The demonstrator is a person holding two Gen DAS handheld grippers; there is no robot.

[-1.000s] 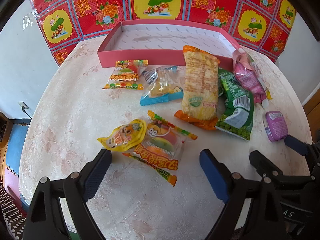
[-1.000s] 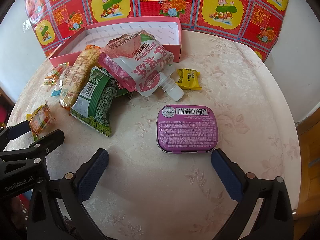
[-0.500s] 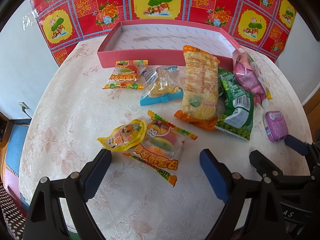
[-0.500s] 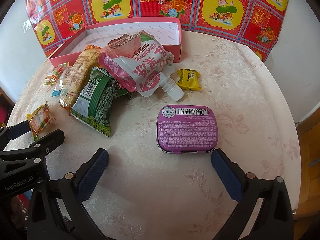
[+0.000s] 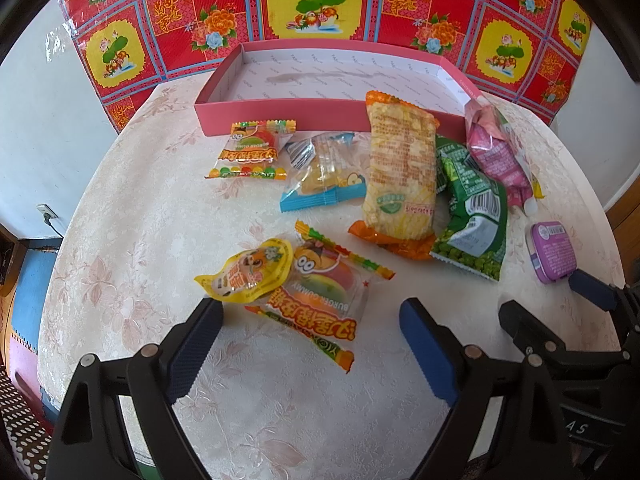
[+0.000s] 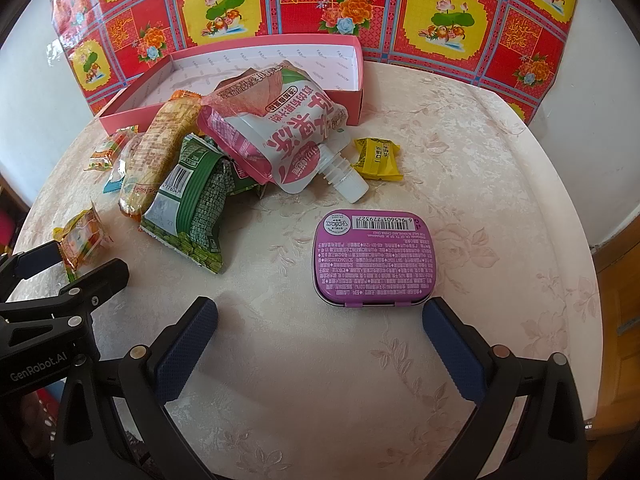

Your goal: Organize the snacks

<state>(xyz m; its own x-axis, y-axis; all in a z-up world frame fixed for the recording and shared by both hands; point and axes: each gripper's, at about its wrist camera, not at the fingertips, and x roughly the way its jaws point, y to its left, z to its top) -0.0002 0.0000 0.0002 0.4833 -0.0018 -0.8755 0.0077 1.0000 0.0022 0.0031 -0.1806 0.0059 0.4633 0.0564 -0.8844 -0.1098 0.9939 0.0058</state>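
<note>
Both grippers hover low over the near edge of the tabletop (image 5: 120, 208) with their jaws spread wide and nothing between them. The left gripper (image 5: 310, 344) faces a burger gummy packet (image 5: 320, 296) whose near end lies between its fingertips, with a yellow jelly cup (image 5: 248, 272) resting on that packet's left side. The right gripper (image 6: 320, 336) faces a purple tin (image 6: 372, 258), lying label up just beyond its fingertips, near the right edge.

A pink box (image 5: 280, 114) sits at the far edge against a red and yellow patterned sheet (image 5: 320, 4); its inside shows only a faint smear. The snacks lie on the tabletop in front of it: a second gummy packet (image 5: 252, 152), a clear packet with blue trim (image 5: 324, 176), a long orange cracker pack (image 5: 402, 172), a green pea bag (image 5: 472, 216) partly tucked under the cracker pack, and a pink drink pouch (image 6: 280, 136) leaning on the box's near wall, hiding part of it. A small yellow candy (image 6: 378, 158) sits just right of the pouch's cap; in the left view the pouch almost covers it. Print on most wrappers is too small to read.
</note>
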